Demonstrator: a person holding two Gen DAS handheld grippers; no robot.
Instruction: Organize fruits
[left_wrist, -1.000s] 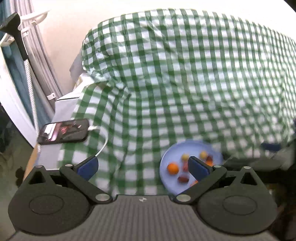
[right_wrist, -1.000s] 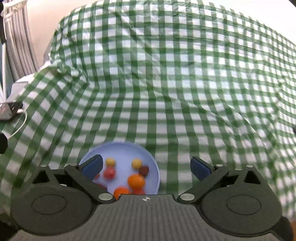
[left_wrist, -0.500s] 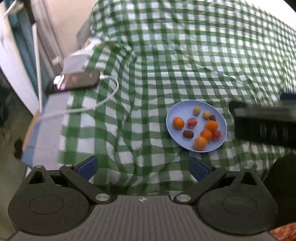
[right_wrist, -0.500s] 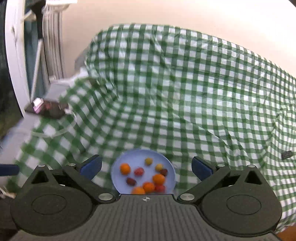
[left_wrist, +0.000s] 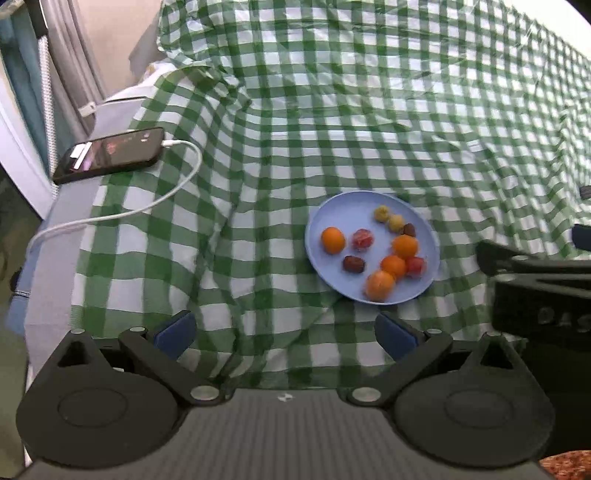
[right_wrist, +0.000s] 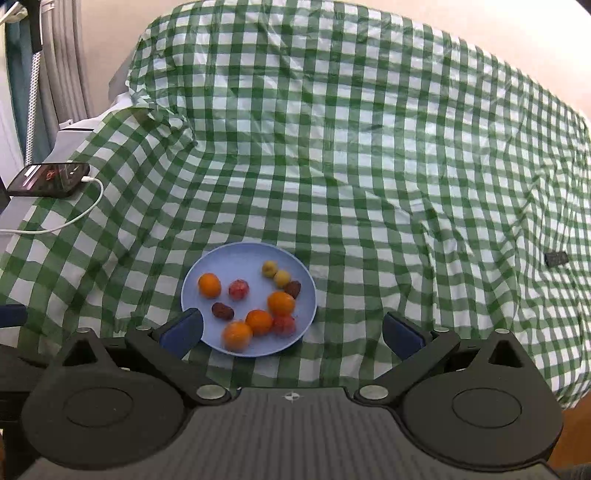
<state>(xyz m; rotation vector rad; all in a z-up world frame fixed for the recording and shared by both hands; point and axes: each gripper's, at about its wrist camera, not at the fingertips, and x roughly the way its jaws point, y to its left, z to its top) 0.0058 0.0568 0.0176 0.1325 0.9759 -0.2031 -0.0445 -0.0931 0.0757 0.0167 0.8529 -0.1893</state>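
A light blue plate (left_wrist: 332, 218) (right_wrist: 236, 258) lies on a green checked cloth. It holds several small fruits: orange ones (left_wrist: 332, 240) (right_wrist: 209, 285), red ones (left_wrist: 362, 239) (right_wrist: 238, 289), two yellow ones (left_wrist: 381, 213) (right_wrist: 269, 268) and dark brown ones (left_wrist: 354, 264) (right_wrist: 222, 311). My left gripper (left_wrist: 284, 334) is open and empty, in front of the plate and to its left. My right gripper (right_wrist: 291, 334) is open and empty, just short of the plate's near edge; its body shows at the right of the left wrist view (left_wrist: 539, 280).
The green checked cloth (right_wrist: 369, 166) drapes over a raised surface behind the plate. A black phone (left_wrist: 110, 154) (right_wrist: 50, 179) with a white cable (left_wrist: 162, 195) lies at the left edge. A small dark object (right_wrist: 556, 258) lies on the cloth at the right.
Both grippers have pulled back and up from the plate, so the whole plate and its fruits show. Both stay open and empty.
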